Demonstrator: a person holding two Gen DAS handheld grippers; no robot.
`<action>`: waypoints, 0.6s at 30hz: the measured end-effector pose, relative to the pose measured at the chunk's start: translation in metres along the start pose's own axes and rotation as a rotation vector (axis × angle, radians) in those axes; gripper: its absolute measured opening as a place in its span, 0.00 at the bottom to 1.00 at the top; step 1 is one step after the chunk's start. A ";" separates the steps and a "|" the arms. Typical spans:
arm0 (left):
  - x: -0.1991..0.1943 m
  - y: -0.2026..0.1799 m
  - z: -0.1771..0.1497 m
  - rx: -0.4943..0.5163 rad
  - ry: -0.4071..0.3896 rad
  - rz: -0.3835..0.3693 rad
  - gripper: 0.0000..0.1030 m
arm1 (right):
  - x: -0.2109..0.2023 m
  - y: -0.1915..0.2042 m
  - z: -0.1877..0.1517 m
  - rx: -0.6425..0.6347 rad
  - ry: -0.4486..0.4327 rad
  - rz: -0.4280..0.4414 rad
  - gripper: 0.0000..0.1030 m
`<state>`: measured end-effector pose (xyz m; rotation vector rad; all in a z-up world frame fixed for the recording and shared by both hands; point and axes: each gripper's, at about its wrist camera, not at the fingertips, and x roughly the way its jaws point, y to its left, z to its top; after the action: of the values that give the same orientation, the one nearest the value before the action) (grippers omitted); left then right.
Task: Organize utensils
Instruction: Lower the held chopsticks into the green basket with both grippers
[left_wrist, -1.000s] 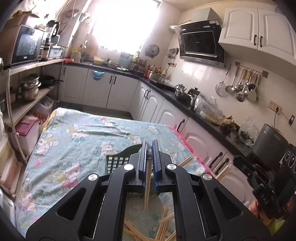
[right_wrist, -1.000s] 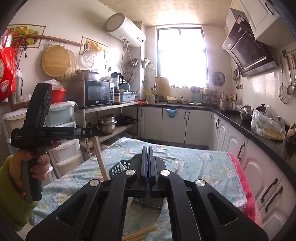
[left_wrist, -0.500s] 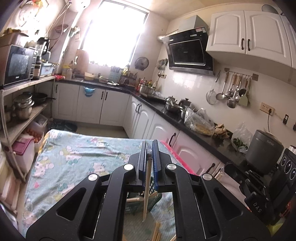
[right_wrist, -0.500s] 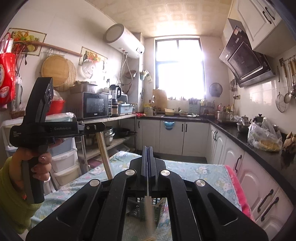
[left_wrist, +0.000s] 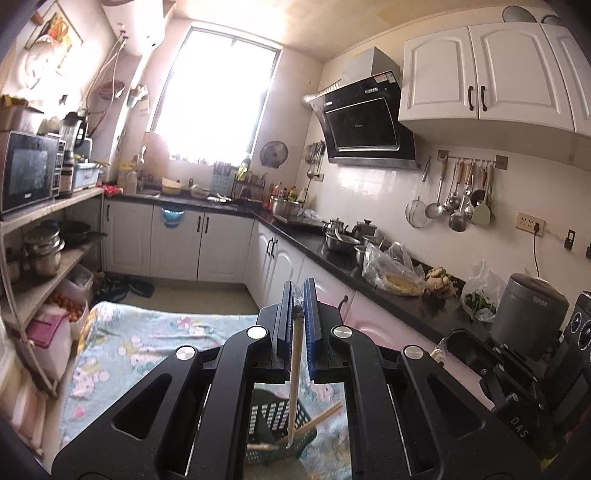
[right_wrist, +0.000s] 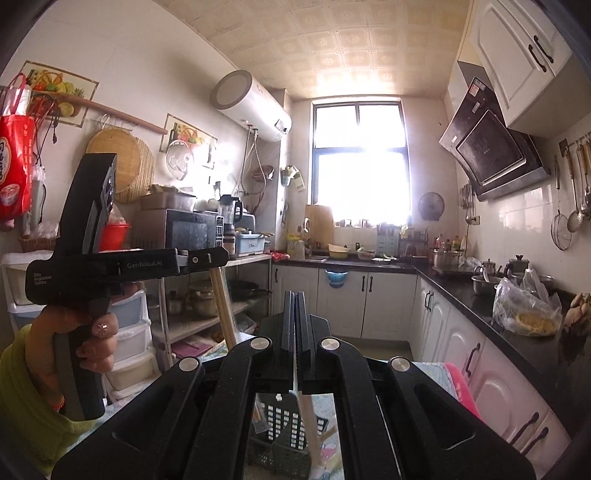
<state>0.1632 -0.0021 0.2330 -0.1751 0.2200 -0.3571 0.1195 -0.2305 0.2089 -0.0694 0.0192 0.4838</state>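
Compared with a second ago, both grippers have lifted: the flowered tablecloth (left_wrist: 122, 354) fills far less of the left wrist view, and the dark green basket (left_wrist: 275, 428) now sits low between the black arms instead of ahead of the fingertips. The left gripper (left_wrist: 297, 291) has its ribbed blue pads clamped on a pale wooden chopstick (left_wrist: 294, 387) sheathed in clear plastic; the stick hangs nearly upright, its lower end over the basket's lattice wall. A second bare wooden stick (left_wrist: 321, 419) leans across the basket's right rim. In the right wrist view the right gripper (right_wrist: 295, 306) has its fingers pressed together on another thin, pale chopstick (right_wrist: 308, 424), which slants down toward the same basket (right_wrist: 288, 439); earlier that gripper showed no stick below it. At left in that view a hand (right_wrist: 85, 336) with painted nails holds the matte black left gripper handle, its chopstick angled down toward the table.
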 end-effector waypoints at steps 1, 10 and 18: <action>0.001 -0.001 0.002 0.003 -0.003 0.003 0.03 | 0.001 -0.001 0.002 -0.001 -0.004 -0.002 0.01; 0.024 0.005 0.007 0.029 0.000 0.061 0.03 | 0.012 -0.005 0.026 0.005 -0.056 0.001 0.01; 0.046 0.024 -0.001 -0.005 0.039 0.078 0.03 | 0.040 -0.006 0.033 0.001 -0.042 0.001 0.01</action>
<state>0.2127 0.0029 0.2186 -0.1644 0.2655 -0.2828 0.1574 -0.2150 0.2412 -0.0586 -0.0220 0.4864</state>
